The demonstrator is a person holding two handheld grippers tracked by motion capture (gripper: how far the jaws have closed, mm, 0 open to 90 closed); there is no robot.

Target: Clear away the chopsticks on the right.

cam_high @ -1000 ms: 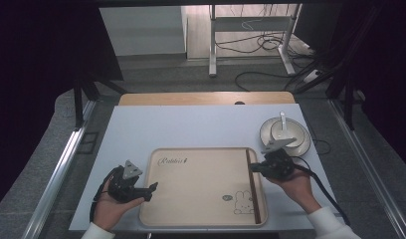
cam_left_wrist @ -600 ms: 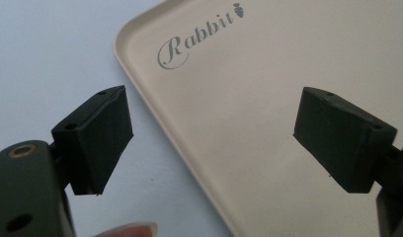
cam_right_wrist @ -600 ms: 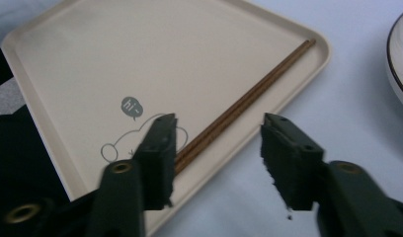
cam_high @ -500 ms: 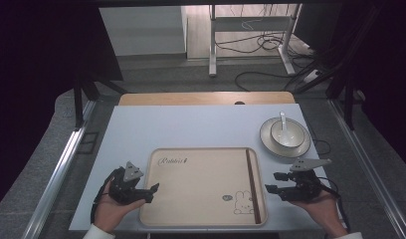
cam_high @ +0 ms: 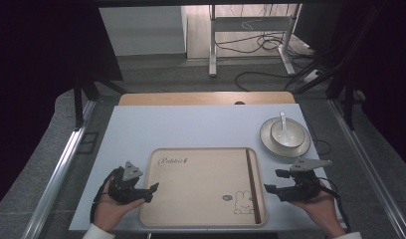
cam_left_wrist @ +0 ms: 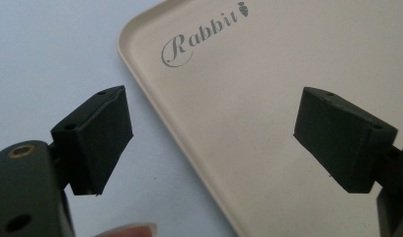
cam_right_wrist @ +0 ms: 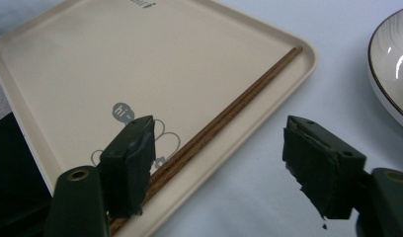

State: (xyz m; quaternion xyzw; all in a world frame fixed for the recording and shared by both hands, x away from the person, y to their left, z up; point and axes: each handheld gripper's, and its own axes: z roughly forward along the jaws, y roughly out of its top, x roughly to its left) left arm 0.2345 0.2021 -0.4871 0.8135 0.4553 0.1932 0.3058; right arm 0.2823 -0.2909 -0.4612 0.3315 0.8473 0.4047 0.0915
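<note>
At the tray's (cam_high: 201,184) three o'clock rim, my right gripper (cam_high: 271,182), jaws just opened wide and empty, should clear the chopsticks (cam_high: 251,184) squarely; my left gripper (cam_high: 149,191) gapes at nine.

The cream tray (cam_high: 201,189) bears the word "Rabbit" in grey script near its far left corner, closed by a small carrot sign; the left gripper view shows it plainly (cam_left_wrist: 204,29). Near the tray's near right corner sits a line-drawn rabbit (cam_high: 243,201) with a grey speech bubble reading "hi~" (cam_right_wrist: 123,112).
</note>
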